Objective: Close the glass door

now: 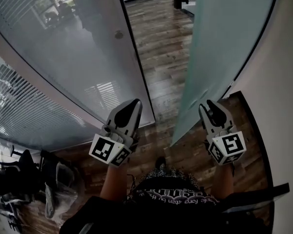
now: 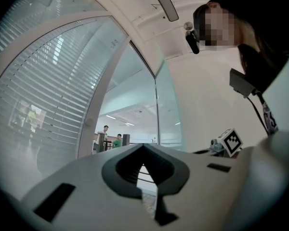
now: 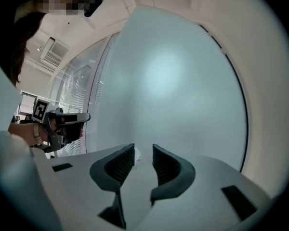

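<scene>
The frosted glass door [image 1: 219, 43] stands open at the right, with its free edge running down the middle of the head view. It fills the right gripper view as a pale panel [image 3: 178, 81]. My right gripper [image 1: 208, 105] points at the door's near face. Its jaws are open with nothing between them [image 3: 143, 153], and whether the tips touch the glass cannot be told. My left gripper [image 1: 134, 103] is held in the doorway gap left of the door's edge. Its jaws meet at the tips [image 2: 143, 146], shut on nothing.
A curved glass wall with blinds [image 1: 53, 67] runs along the left. A white wall [image 1: 281, 82] lies behind the door on the right. Wood floor [image 1: 161, 43] leads through the opening. Office chairs [image 1: 14, 177] stand at the lower left, and people [image 2: 111, 137] stand far beyond the doorway.
</scene>
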Available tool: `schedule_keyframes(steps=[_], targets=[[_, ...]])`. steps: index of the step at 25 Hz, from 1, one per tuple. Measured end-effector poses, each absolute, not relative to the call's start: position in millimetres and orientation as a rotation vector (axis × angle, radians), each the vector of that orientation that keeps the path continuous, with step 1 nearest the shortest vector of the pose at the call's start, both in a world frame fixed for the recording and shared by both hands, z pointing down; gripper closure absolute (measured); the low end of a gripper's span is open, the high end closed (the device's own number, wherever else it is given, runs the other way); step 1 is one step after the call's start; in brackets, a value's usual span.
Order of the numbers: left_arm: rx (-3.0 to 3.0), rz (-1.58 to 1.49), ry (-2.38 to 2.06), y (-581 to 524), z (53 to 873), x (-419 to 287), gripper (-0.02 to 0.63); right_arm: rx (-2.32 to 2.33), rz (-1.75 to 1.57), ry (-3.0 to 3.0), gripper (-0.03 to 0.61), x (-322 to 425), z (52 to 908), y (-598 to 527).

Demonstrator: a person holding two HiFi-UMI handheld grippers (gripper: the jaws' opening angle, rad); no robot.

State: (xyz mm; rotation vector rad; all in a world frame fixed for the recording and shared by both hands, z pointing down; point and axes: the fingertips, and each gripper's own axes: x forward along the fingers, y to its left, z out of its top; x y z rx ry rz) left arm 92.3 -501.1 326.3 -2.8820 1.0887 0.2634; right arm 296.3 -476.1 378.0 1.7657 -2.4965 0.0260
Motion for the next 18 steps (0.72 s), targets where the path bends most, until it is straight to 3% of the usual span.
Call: schedule_keyframes(steps=[4, 18], targets=[[-2.886, 0.248, 1.131, -517, 335, 80, 0.612, 1.675, 0.089, -2.469, 0.427, 289, 399, -496], [-2.867, 0.219, 1.209, -541, 342, 59, 0.612, 1.655, 0.124, -2.461, 0.439, 287, 409, -525]])
